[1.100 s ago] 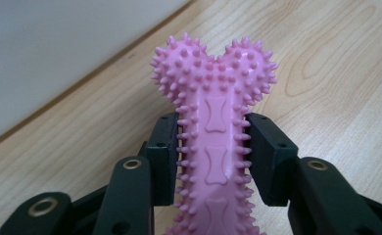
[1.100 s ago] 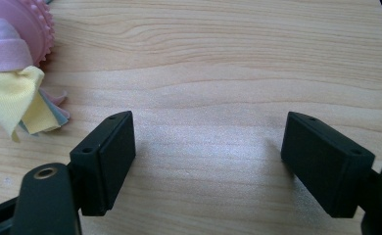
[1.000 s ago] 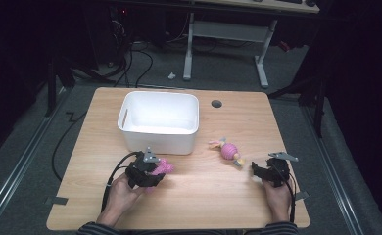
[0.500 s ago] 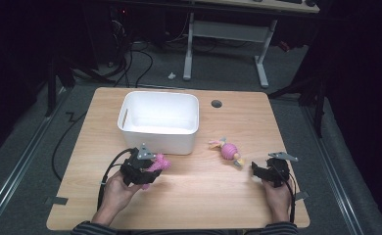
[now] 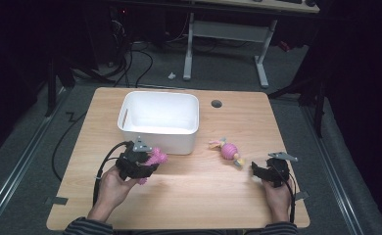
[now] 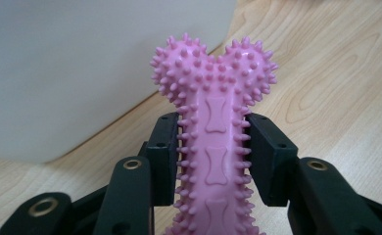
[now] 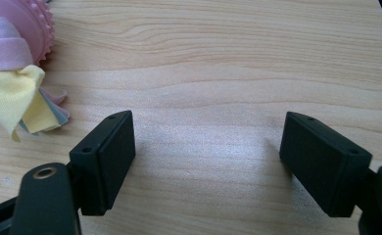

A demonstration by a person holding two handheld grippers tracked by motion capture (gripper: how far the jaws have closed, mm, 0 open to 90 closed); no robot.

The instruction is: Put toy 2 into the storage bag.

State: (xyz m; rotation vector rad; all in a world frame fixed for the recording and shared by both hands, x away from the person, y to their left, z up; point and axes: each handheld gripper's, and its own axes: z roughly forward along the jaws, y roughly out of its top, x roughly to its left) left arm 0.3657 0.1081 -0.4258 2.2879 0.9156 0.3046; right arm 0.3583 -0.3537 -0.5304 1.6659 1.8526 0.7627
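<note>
While the left gripper [image 5: 145, 164] clamped a pink spiky rubber bone [image 6: 213, 127] beside the white plastic tub [image 5: 159, 120], the right gripper [image 7: 206, 156] rested with its jaws apart

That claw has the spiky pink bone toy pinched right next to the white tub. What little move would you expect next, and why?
Probably a short carry up and over the white tub's near wall, then let go. The left claw is shut on the pink bone toy, which sits just in front of that wall. The right claw is open above bare wood beside the ribboned pink toy.

Dark room; grey floor [image 5: 27, 147] with cables [image 5: 140, 58]; white-legged desk [image 5: 228, 32] behind.
</note>
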